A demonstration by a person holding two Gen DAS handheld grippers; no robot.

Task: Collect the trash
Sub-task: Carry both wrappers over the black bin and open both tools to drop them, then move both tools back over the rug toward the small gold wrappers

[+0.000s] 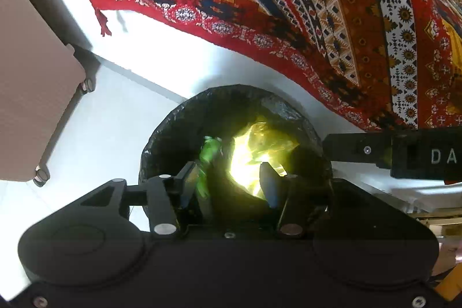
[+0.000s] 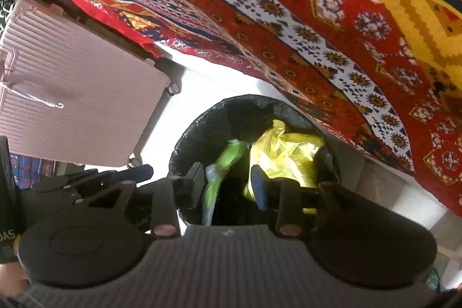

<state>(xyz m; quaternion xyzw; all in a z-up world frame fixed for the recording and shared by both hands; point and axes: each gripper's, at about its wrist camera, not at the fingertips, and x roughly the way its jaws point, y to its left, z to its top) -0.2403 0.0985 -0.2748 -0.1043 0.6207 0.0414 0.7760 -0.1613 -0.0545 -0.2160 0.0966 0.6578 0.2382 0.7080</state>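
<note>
A round bin with a black liner (image 1: 173, 123) (image 2: 199, 117) stands on the white floor, right under both grippers. Inside lie a crumpled yellow wrapper (image 1: 260, 149) (image 2: 286, 155) and a green wrapper (image 1: 209, 152) (image 2: 226, 160); the green one is blurred in the right wrist view. My left gripper (image 1: 229, 182) hangs open over the bin mouth with nothing between its fingers. My right gripper (image 2: 228, 186) is open above the same bin, with the green wrapper just beside its left finger (image 2: 196, 184). Each gripper shows at the edge of the other's view.
A red patterned cloth (image 1: 317, 5) (image 2: 288, 19) hangs down close behind the bin. A pink ribbed suitcase on wheels (image 1: 29, 77) (image 2: 72, 106) stands to the left. White floor (image 1: 115, 120) lies between suitcase and bin.
</note>
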